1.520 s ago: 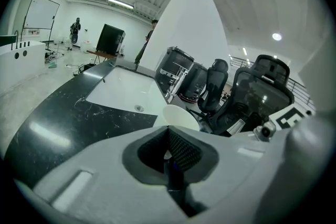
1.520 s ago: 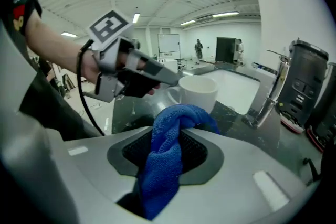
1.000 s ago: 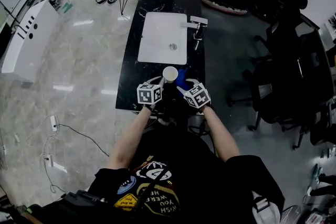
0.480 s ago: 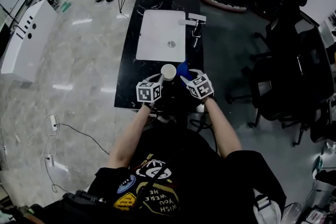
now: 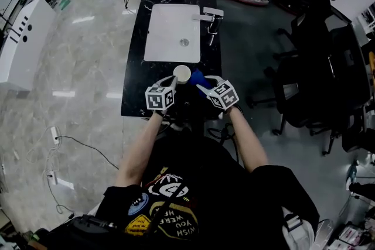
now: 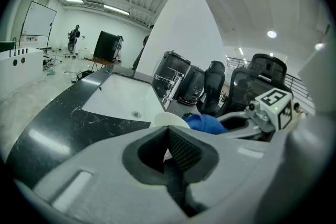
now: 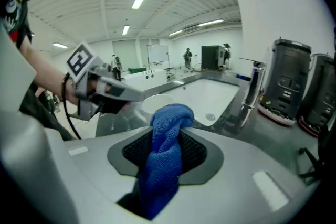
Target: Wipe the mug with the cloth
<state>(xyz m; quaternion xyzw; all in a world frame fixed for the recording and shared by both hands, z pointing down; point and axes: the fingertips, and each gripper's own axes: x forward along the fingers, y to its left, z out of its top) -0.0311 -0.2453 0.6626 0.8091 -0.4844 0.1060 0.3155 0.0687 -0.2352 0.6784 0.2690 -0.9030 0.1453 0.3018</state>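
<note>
The person is wearing a black short-sleeved T-shirt (image 5: 196, 181), with yellow and white printing running across its front. The left claw (image 5: 171, 81) and the right claw (image 5: 203, 84) are both showing smooth, pale grey moulded shells. Each is carrying a marker cube (image 5: 159, 98) that is displaying black-and-white square patterns on its faces. Inside the shells, the pads (image 7: 193, 152) are showing black with a fine woven texture, set in dark rounded recesses. A thin black cable (image 7: 65, 99) is looping down beside the left claw's handle.
</note>
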